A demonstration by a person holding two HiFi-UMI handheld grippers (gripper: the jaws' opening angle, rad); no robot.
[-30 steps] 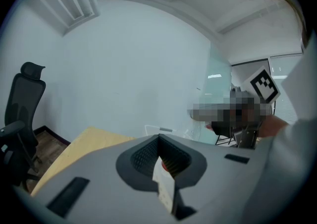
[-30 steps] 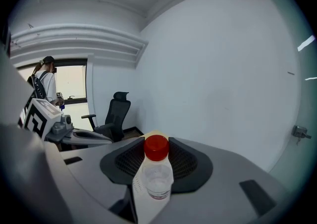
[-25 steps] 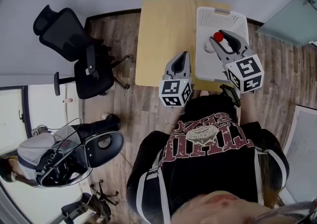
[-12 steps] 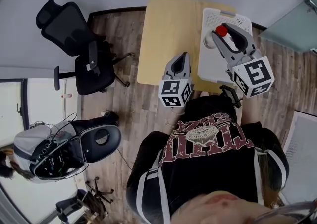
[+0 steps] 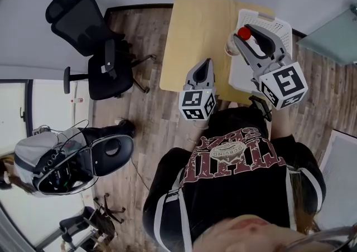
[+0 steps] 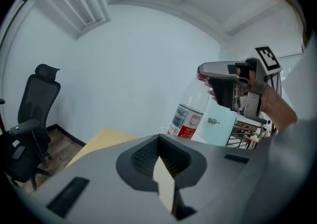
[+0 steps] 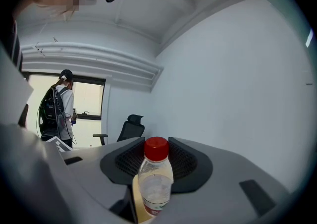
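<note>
The right hand-held gripper clamps the bottle above the desk, best held upright and firm, while the left hand-held gripper is closed and empty.

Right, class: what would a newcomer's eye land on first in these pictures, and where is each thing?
First, the clear red-capped bottle clamped in the right gripper, held above the wooden table by the white basket. Next, the left gripper, shut and empty, over the table's near edge. A black office chair stands on the floor to the left.
</note>
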